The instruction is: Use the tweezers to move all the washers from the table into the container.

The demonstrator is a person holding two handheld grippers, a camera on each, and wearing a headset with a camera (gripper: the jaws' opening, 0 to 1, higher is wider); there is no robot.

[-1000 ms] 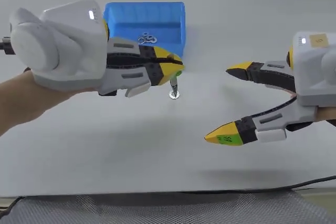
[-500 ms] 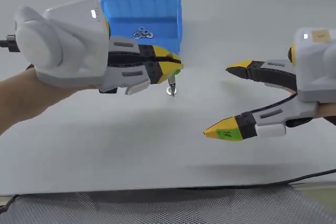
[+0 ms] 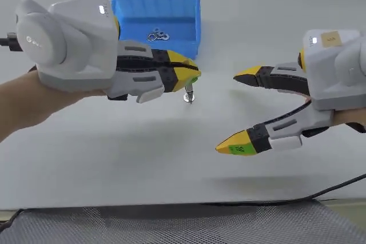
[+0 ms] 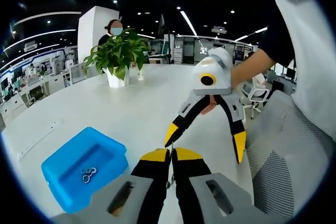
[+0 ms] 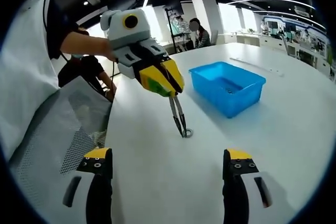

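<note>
White, smooth, matte tabletop (image 3: 114, 158) runs wide and bare around the work. Its near edge borders grey mesh (image 3: 171, 224), and a thin black cable (image 3: 337, 190) crosses the right corner.

The left claw (image 3: 194, 75) is closed tight on slim metal tweezers (image 3: 188, 91), which point down to the surface. The tweezers' tips meet one small metal ring washer (image 3: 189, 100) at the tabletop. In the right claw's view the washer (image 5: 186, 132) lies flat at the tips of the tweezers (image 5: 178, 115); whether it is pinched cannot be told.

A rectangular blue plastic container (image 3: 157, 18) with ribbed walls stands just beyond the left claw. Several washers (image 3: 158, 36) lie clustered on its floor, and they also show in the left gripper view (image 4: 87, 172).

The right claw (image 3: 237, 112) is spread wide and holds nothing. It hangs over open surface to the right, apart from the tweezers. Its yellow tips are pointed.

A potted plant (image 4: 118, 56) stands far back on the tabletop.
</note>
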